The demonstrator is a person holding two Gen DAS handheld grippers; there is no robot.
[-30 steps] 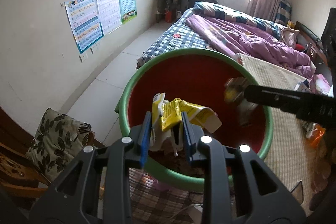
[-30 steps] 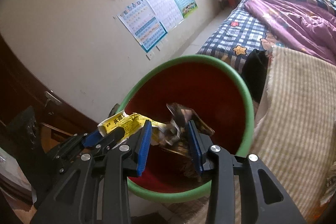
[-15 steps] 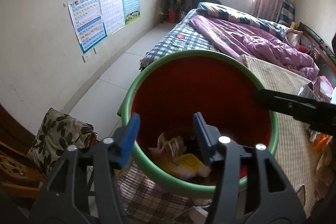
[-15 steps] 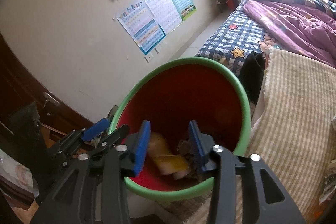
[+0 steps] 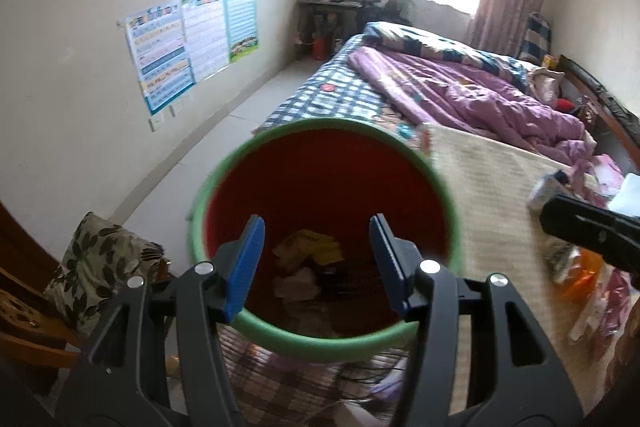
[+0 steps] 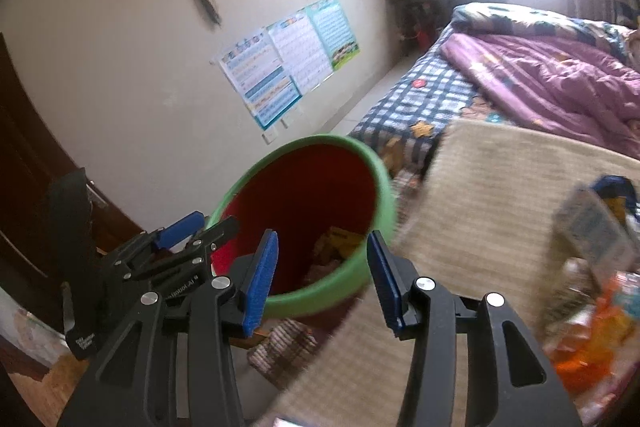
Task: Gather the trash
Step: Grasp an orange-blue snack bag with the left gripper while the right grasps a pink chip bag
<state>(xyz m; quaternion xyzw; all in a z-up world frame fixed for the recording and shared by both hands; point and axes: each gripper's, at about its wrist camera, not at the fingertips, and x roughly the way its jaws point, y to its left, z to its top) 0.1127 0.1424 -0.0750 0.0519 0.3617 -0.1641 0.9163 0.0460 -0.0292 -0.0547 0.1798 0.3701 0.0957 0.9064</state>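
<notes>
The bin stands at the foot corner of a bed (image 5: 400, 87), which carries a blue checked sheet (image 6: 412, 103), a purple quilt (image 5: 460, 99) and a beige woven mat (image 5: 492, 195) that reaches up to the bin's right side. Three wall charts (image 5: 188, 43) hang on the wall to the left, and a floral cushion (image 5: 96, 259) on a wooden chair sits low at left of the bin. Further loose wrappers (image 6: 592, 267), blurred, lie on the mat at right, including an orange piece. The trash bin (image 5: 320, 187) is round, with a green rim and a red interior; inside on its floor lie a yellow wrapper (image 5: 312, 247) and crumpled pale paper (image 5: 296, 283). The left gripper (image 5: 316, 259) is positioned above the near rim of the bin, its blue-padded jaws spread wide with nothing between them. The right gripper (image 6: 320, 267) is positioned to the bin's right, over the rim and mat edge, jaws likewise spread wide and holding nothing. In the right wrist view the left gripper appears at lower left, beside the bin's rim.
</notes>
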